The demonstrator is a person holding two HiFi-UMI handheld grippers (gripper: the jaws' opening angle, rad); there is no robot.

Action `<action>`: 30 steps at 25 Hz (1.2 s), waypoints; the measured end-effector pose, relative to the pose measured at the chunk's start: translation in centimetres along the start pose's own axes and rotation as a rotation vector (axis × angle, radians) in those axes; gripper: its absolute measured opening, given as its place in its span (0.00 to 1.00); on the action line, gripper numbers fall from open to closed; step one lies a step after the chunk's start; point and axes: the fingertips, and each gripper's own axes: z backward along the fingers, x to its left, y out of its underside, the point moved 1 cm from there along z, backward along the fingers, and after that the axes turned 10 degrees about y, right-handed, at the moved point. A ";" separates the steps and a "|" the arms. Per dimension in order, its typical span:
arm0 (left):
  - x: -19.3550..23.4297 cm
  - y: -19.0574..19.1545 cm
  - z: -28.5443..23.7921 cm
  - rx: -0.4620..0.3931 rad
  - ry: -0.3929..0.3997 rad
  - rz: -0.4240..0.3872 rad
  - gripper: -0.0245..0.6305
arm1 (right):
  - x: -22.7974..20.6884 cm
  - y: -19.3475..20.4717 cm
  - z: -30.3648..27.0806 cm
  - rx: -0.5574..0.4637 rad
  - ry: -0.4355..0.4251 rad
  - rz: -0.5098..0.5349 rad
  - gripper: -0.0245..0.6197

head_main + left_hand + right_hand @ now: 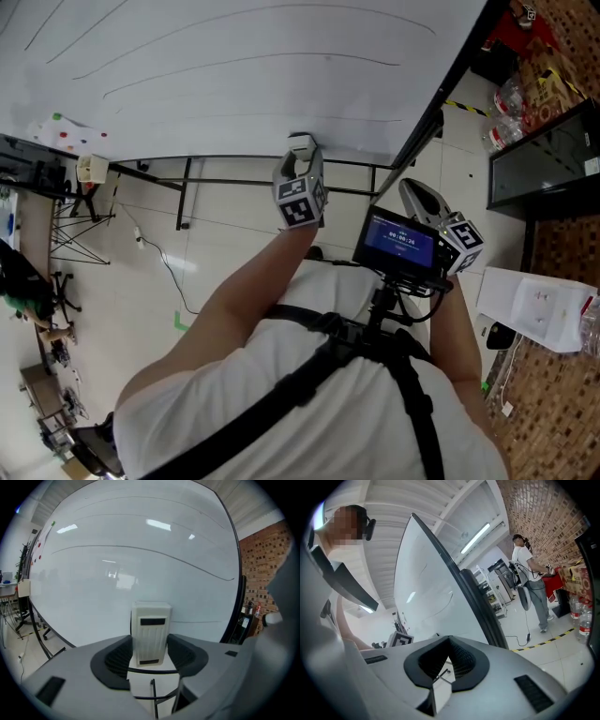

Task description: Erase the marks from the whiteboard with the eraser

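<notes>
The whiteboard fills the top of the head view and bears several long thin curved marks. My left gripper is raised at the board's lower edge, shut on a white block eraser. In the left gripper view the eraser stands upright between the dark pads, facing the board and a curved mark. My right gripper hovers by the board's right frame, shut and empty. In its own view the right gripper's jaws meet, beside the board's black edge.
The board's black stand bars run below it. Coloured magnets sit at the board's left corner. A dark cabinet and bottles stand on the right. A person stands farther off, beyond the board's edge.
</notes>
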 end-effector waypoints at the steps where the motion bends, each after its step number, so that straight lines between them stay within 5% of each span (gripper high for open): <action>1: -1.2 0.2 -0.3 0.011 0.017 -0.014 0.44 | -0.4 -0.2 0.2 -0.002 -0.002 -0.003 0.06; 8: -6.6 2.0 -2.2 0.073 0.158 -0.176 0.44 | -2.0 -0.7 0.3 0.007 -0.040 -0.004 0.06; 11: -4.6 1.3 -1.3 0.043 0.117 -0.230 0.44 | -2.0 -1.0 -0.3 0.009 -0.064 -0.004 0.06; 14: 0.7 0.1 0.3 -0.007 -0.060 -0.121 0.44 | -1.6 -1.1 -0.9 0.013 -0.092 -0.004 0.06; 17: 2.7 -0.5 0.8 -0.025 -0.129 -0.059 0.44 | -1.3 -0.9 -1.2 0.024 -0.110 0.001 0.06; 22: -0.1 -0.2 0.0 -0.032 -0.137 0.044 0.44 | -1.9 -1.4 -0.8 0.026 -0.116 0.002 0.06; 30: -7.5 0.4 -1.9 -0.009 -0.039 0.091 0.44 | -4.6 -2.0 0.5 0.030 -0.112 0.018 0.06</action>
